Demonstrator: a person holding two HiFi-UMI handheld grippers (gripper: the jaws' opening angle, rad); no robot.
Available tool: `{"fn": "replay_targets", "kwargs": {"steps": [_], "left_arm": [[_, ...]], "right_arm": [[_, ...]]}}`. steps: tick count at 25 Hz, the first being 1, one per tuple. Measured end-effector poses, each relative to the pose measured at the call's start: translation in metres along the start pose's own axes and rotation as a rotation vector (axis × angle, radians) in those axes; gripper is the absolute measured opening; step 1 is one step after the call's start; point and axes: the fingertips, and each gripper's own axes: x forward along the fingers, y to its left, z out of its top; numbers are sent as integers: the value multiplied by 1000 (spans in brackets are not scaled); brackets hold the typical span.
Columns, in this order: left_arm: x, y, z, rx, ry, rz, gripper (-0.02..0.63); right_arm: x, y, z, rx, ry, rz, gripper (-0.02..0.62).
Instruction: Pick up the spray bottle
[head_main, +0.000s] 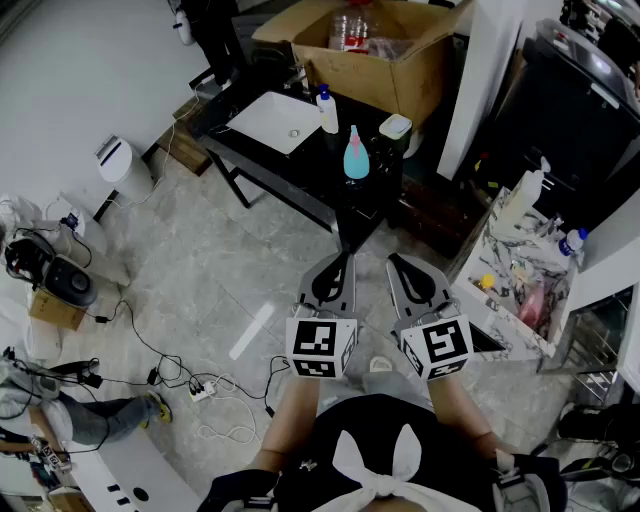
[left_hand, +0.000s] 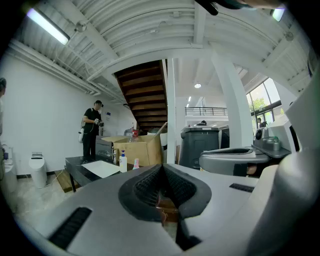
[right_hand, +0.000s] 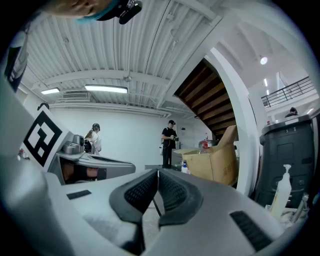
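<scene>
The spray bottle (head_main: 356, 156), teal with a pink head, stands upright on the near right part of a black table (head_main: 262, 165). In the left gripper view the spray bottle (left_hand: 135, 163) shows small, just past the jaw tips. Beside it stands a white pump bottle (head_main: 327, 110). My left gripper (head_main: 340, 264) and right gripper (head_main: 400, 266) are held side by side close to the body, over the floor and well short of the table. Both are shut and hold nothing: the left gripper (left_hand: 162, 168) and the right gripper (right_hand: 158, 173) show their pads meeting at the tips.
An open cardboard box (head_main: 370, 50) sits behind the table, and a white sheet (head_main: 272, 122) lies on it. A cluttered marble shelf (head_main: 520, 270) is at the right. Cables and a power strip (head_main: 195, 390) lie on the floor at left. A person in black (left_hand: 91, 131) stands beyond the table.
</scene>
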Motion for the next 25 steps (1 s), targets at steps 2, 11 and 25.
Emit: {"fn": "replay_targets", "kwargs": {"steps": [2,11,25], "left_arm": [[4,-3,2,-7,-10,9,28],[14,-15,-2,-20,-16,52,28],[56,23,-16,-57,11,87,28]], "right_arm": [[1,-5,0,-8,0,8,28],[0,-23,-3,-23,-18,54,29],[52,-43,-12,-24,-7,64,31]]}}
